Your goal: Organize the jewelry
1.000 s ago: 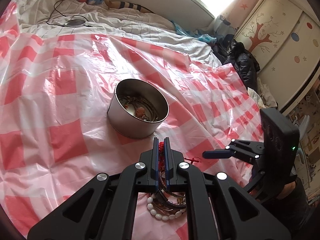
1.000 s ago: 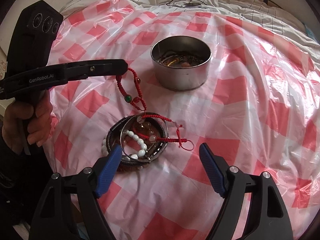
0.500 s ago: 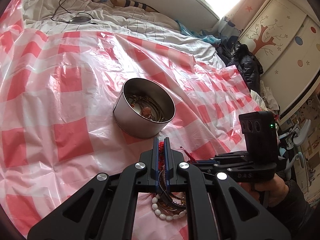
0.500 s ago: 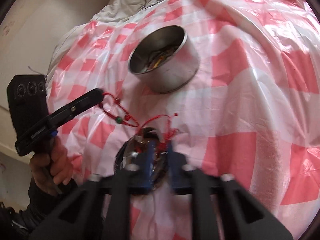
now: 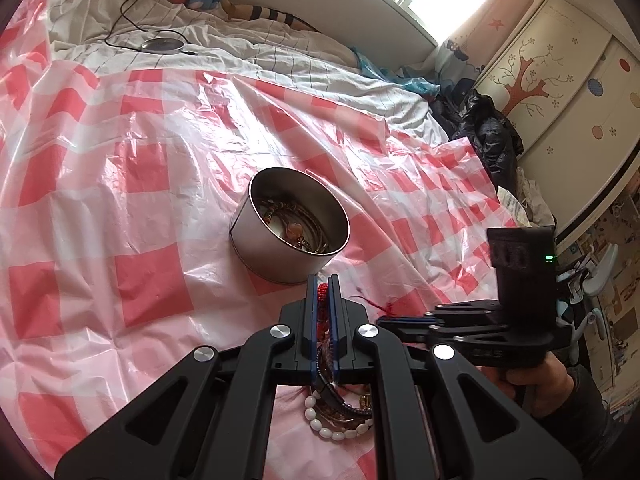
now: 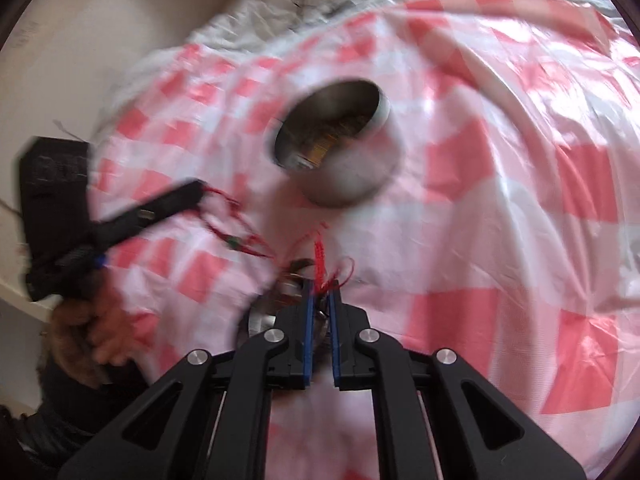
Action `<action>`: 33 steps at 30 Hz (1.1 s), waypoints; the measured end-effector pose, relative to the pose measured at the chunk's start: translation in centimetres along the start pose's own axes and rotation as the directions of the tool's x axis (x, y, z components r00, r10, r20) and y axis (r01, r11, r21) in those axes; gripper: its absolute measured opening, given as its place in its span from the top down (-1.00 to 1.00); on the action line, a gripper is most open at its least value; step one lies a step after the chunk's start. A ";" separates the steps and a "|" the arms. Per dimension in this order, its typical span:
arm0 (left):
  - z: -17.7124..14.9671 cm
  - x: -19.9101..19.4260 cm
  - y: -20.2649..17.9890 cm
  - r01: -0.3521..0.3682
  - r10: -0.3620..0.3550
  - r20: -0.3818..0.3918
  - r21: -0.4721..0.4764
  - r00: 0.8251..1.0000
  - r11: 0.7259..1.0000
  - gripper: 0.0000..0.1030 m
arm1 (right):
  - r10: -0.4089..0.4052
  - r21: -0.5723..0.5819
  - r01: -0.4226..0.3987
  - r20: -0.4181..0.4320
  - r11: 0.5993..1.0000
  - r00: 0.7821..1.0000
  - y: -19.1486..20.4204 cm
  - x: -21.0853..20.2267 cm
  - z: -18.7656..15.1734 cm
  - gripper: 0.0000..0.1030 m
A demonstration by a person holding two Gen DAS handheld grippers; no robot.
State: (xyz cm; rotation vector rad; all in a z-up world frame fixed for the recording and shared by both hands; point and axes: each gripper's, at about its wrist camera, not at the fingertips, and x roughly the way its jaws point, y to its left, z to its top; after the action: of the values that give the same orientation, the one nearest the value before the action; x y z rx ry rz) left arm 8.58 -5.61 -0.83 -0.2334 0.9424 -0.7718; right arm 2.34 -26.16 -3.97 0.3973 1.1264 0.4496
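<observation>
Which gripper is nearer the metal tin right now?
Left. The left gripper is just short of the tin; the right gripper sits further back, beside it.

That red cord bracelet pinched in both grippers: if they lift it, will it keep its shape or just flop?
Probably flop: the red cord bracelet already droops in a slack, kinked line between the left gripper and the right gripper. It looks light, thin string with a few small beads. It may snag, since its loose ends trail over the bracelet pile.
</observation>
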 end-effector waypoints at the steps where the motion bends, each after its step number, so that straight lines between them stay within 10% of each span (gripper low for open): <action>1: 0.0 0.1 -0.1 0.001 -0.001 -0.002 0.002 1.000 1.000 0.91 | 0.003 0.018 -0.003 -0.009 1.000 1.000 -0.4 0.3 0.0 0.82; 7: 0.0 0.2 -0.3 0.002 -0.002 -0.004 0.005 1.000 1.000 0.91 | 0.031 0.061 -0.032 0.022 0.998 0.999 -1.3 0.3 0.0 0.38; 9: 0.0 0.2 -0.3 0.002 -0.002 -0.002 0.005 1.000 1.000 0.91 | 0.046 0.059 -0.048 0.043 0.997 0.998 -1.2 0.1 0.1 0.87; 11: 0.1 0.2 -0.3 0.004 -0.004 0.001 0.004 1.000 1.000 0.91 | 0.057 0.051 -0.060 0.059 0.997 0.997 -1.0 -0.1 0.1 0.93; 29: 3.5 -2.0 -0.6 0.108 -0.100 0.162 -0.040 0.982 0.993 0.92 | 0.190 -0.033 -0.191 0.360 0.981 0.913 2.9 -6.3 3.6 0.93; 33: 4.4 -1.5 -0.5 0.115 -0.102 0.188 -0.059 0.977 0.992 0.91 | 0.149 -0.010 -0.156 0.354 0.988 0.923 2.8 -5.7 4.8 0.93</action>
State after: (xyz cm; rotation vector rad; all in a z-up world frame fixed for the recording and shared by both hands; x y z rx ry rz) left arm 11.36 -5.54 2.95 -0.4137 0.7857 -0.8039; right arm 4.34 -27.21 3.69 0.5619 0.7514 0.4820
